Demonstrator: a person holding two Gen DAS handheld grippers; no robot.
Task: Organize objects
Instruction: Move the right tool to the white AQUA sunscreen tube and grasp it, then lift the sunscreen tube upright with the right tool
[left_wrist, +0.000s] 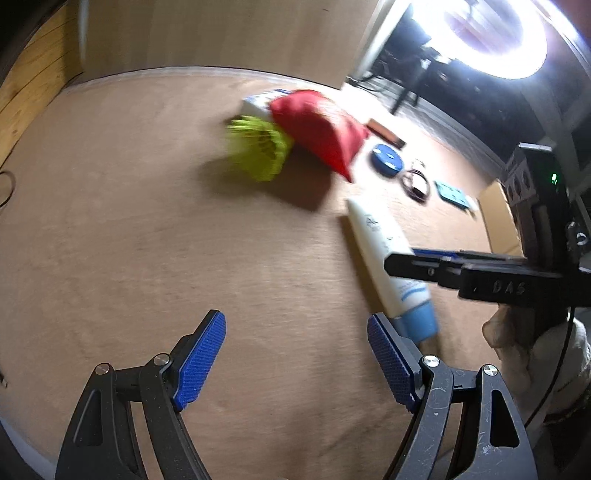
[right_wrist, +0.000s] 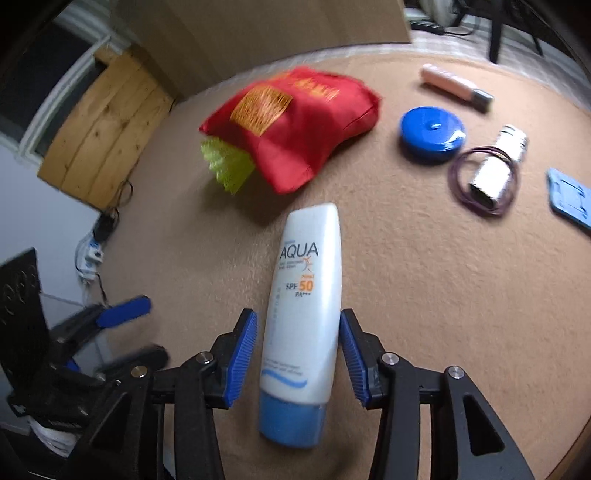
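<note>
the sunscreen tube (right_wrist: 306, 314) lies flat on the brown worktop (right_wrist: 424, 295), cap towards the right gripper (right_wrist: 298, 360), crimped end towards the red pouch (right_wrist: 291, 125). the right gripper's fingers (right_wrist: 242, 360) straddle the tube's lower body, partly spread; a thin gap shows on each side, so the pads look beside the tube rather than pressing it. the left gripper (left_wrist: 297, 363) hangs over bare worktop with its fingers (left_wrist: 201, 363) spread wide and nothing between them; the tube's blue cap sits just beside its right pad.

the main risk, as i judge it, is a poor pinch on the tube. its body is smooth, rounded and soft, so pads closing off-centre could squeeze it sideways and let it skate across the worktop or roll away. closing near the cap, where it is heaviest, could make the light end droop or swing once lifted.

the frames are smeared, which suggests fast hand motion; closing while travelling could nudge the tube towards the pouch and the yellow-green mesh thing (right_wrist: 227, 166) poking from under it. the left gripper is also near enough to bump the cap or clash with the right gripper. the blue round case (right_wrist: 432, 133), the metal adapter in its purple loop (right_wrist: 491, 173) and the pink tube (right_wrist: 454, 83) lie well apart and look safe.
</note>
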